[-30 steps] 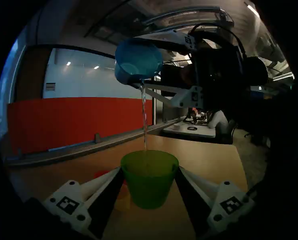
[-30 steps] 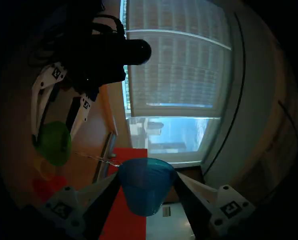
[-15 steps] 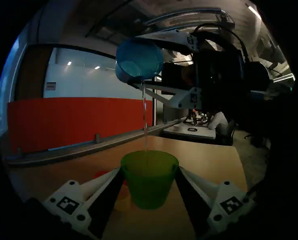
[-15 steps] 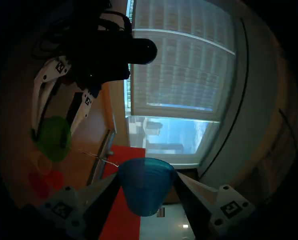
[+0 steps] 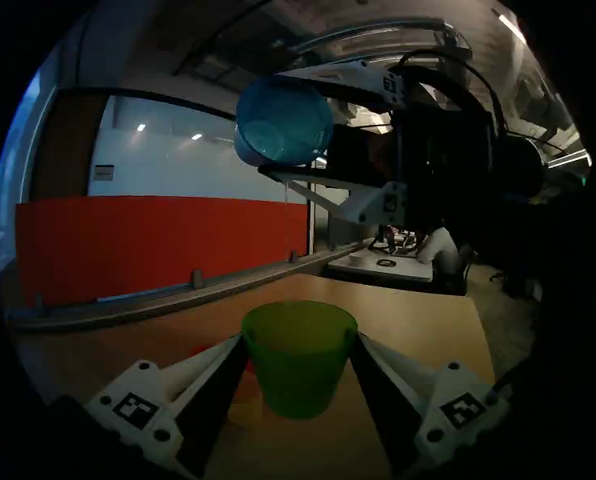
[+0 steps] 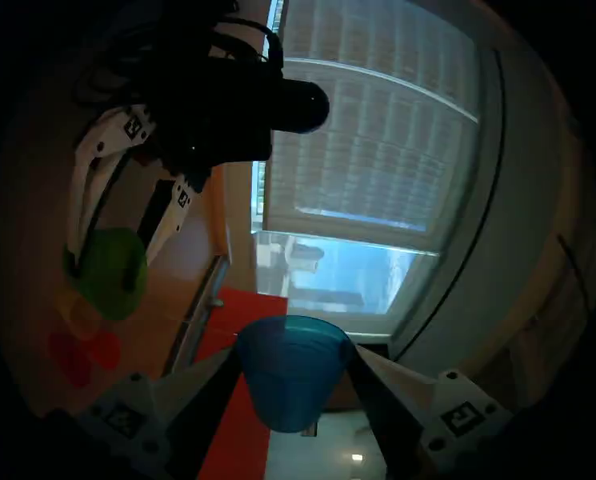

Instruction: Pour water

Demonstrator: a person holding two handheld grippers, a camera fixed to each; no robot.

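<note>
While the left gripper view looked fwd over a wooden table, the left gripper was clenched on a green cup, one finger pressing each side. Cup stood upright, low centre, above the tabletop. Its wall was translucent; water level inside couldn't be told. Higher up, the right gripper gripped a blue cup btwn both fingers. That cup was tipped on its side w/ mouth toward the camera, above the green cup and apart from it. Red and yellow pieces lay on the table behind the green cup; red partition in bkgd.

Right gripper view, rolled sideways: blue cup was clamped btwn the near fingers, low centre, contents unclear. Farther off at left, the left gripper held the green cup. Window w/ blinds beyond.
</note>
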